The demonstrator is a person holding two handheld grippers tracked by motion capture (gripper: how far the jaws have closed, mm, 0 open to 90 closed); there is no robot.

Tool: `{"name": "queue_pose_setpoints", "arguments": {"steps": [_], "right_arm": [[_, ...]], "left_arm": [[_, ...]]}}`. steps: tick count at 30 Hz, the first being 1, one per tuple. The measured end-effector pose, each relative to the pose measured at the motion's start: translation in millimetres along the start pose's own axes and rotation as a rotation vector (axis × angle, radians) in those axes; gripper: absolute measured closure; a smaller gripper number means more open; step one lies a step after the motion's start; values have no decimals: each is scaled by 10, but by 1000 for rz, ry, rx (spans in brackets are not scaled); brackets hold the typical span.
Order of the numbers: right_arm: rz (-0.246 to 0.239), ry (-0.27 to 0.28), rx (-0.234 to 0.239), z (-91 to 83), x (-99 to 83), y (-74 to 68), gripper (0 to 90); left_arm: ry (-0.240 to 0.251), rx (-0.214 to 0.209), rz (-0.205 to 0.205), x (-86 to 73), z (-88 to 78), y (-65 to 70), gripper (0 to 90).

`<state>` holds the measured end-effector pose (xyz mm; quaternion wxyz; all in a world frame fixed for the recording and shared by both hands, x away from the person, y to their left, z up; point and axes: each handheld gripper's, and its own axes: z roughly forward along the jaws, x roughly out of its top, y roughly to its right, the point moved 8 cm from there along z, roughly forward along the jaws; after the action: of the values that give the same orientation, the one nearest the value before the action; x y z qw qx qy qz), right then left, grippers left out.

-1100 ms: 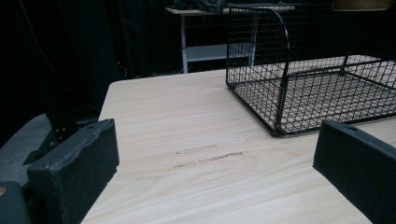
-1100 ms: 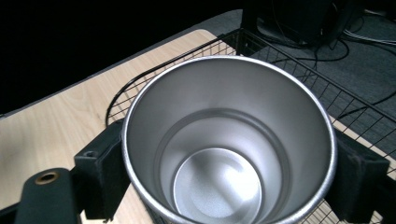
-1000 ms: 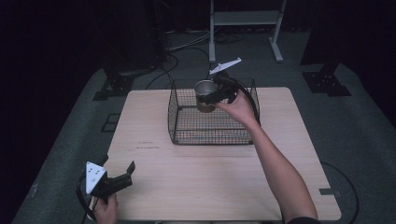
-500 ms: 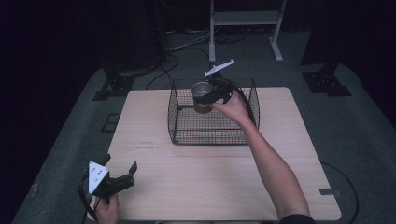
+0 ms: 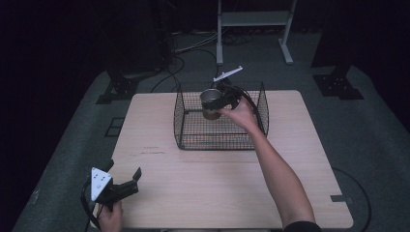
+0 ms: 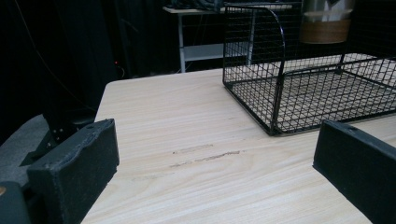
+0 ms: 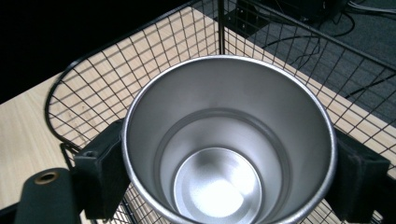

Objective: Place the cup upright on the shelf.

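So my right tool [image 5: 218, 100] was clamped on a metal cup [image 5: 211, 103], one jaw on each side of its wall, holding it up over the black wire basket [image 5: 189, 134] at the far end of the bench [image 5: 232, 188]. Looking down into the cup from the right gripper view, the inside [image 7: 219, 186] was bare shiny steel, with no logo or writing I could read. The cup's lower part looked tan from my left gripper view [image 6: 324, 28]. My left tool [image 5: 123, 186] sat at the near left corner of the bench, jaws spread wide with nothing between them.
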<state>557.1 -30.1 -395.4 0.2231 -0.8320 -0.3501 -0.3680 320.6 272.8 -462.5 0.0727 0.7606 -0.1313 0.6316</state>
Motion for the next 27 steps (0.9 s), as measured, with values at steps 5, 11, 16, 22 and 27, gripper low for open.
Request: {"name": "queue_pose_setpoints", "arguments": {"steps": [5, 11, 16, 22, 27], "right_arm": [[20, -8, -2, 53, -67, 66, 146], [28, -26, -5, 109, -131, 116, 146], [34, -30, -5, 146, -146, 131, 145], [32, -40, -4, 192, -171, 135, 145], [37, -51, 3, 226, -196, 142, 145]], "left_arm": [[-8, -1, 10, -5, -5, 5, 0], [1, 2, 0, -1, -8, -3, 0], [0, 5, -2, -2, -11, -10, 0], [-1, 6, -1, -3, -16, -17, 0], [5, 8, -6, 5, -23, -21, 0]]}}
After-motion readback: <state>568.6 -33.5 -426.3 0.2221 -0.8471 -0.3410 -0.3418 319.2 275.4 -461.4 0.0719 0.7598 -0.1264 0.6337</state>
